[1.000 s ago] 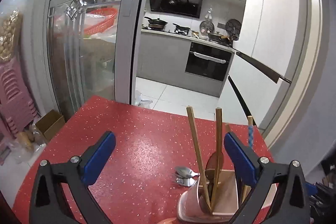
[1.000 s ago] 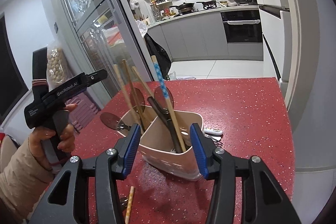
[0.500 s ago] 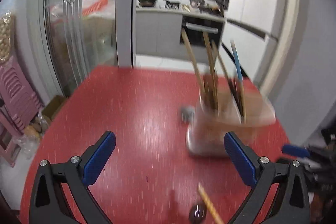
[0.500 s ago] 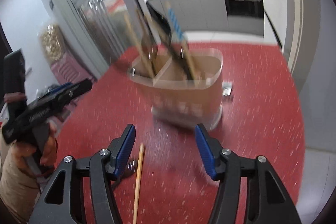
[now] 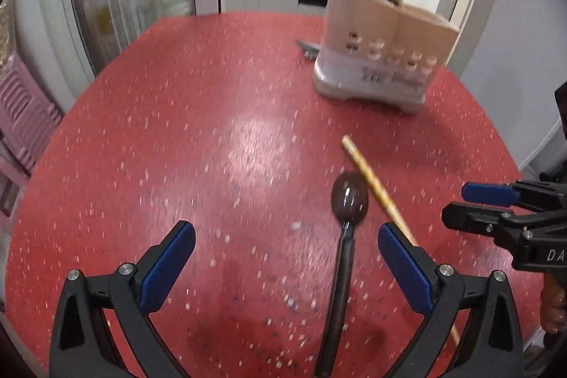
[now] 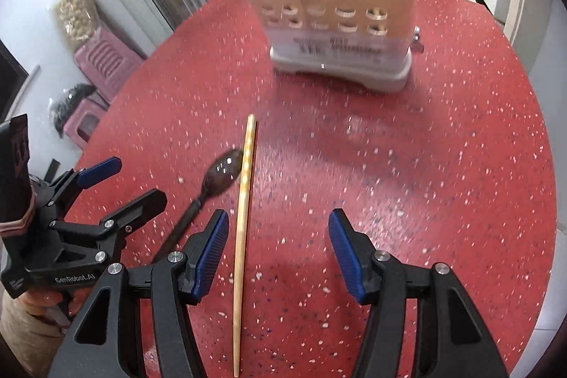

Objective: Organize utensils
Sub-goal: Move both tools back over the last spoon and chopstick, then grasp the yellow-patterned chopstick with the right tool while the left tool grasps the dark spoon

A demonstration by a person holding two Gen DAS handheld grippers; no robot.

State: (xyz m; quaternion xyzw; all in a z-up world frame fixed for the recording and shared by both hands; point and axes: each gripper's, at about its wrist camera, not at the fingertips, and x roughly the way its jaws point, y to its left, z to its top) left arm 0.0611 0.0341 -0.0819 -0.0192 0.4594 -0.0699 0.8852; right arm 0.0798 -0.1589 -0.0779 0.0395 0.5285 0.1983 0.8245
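Near side of utensil holder [image 6: 340, 9]: chopstick [image 6: 244, 218], dark spoon [image 5: 349, 197]. Left gripper [image 5: 287, 257], right gripper [image 6: 276, 247]: jaws spread, empty. Pink stools [image 6: 106, 59]: right view only.

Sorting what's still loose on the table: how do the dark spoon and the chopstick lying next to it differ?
The spoon is dark brown and glossy; the chopstick is pale wood. The spoon ends in a rounded bowl on a thin handle; the chopstick is one straight, slim stick. The chopstick looks longer than the spoon. In the right wrist view the spoon lies slanted, while the chopstick runs almost straight away from the camera. Both lie flat on the red table, outside the holder.
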